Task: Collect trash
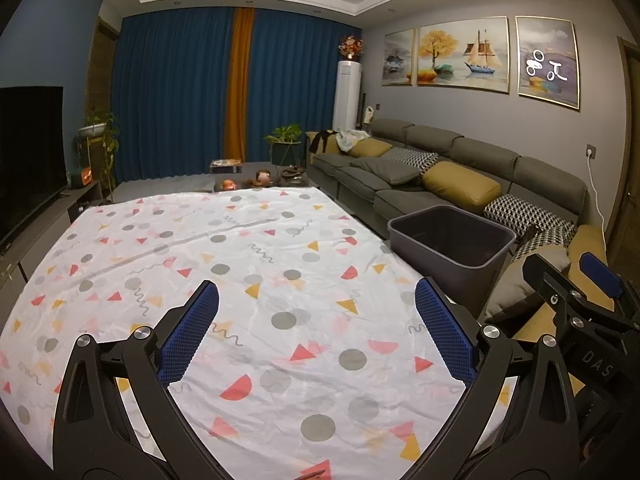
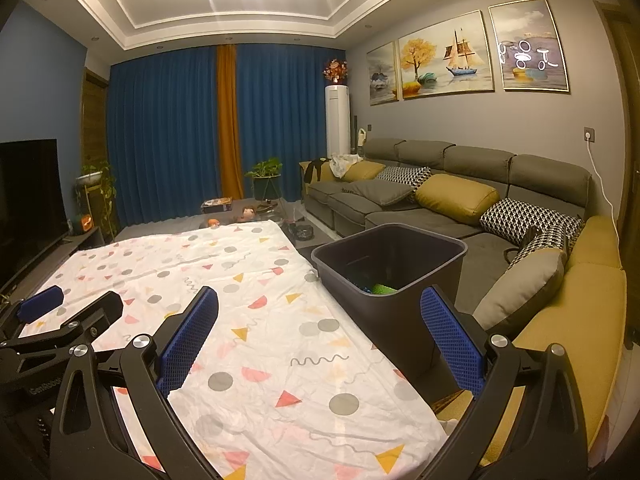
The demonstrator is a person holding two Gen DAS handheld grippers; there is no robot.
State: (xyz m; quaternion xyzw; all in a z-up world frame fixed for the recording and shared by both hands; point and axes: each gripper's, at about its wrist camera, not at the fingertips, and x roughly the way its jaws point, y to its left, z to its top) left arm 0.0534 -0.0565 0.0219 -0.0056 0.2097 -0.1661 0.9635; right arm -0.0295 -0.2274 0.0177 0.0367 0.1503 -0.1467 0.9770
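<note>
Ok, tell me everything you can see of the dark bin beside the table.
The bin is a dark grey, plastic-looking rectangular tub with a rolled rim and walls tapering downward. It stands upright, lidless, between the patterned tablecloth and the sofa, close against the table's edge. Inside, the right wrist view shows something green and something blue at the bottom; neither gripper touches it.

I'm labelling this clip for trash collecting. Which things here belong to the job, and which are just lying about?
Job:
- dark bin beside the table, green and blue bits inside
- left claw, open
- right claw, open

Just there:
- patterned tablecloth
- sofa with cushions
- potted plant
- television
</note>
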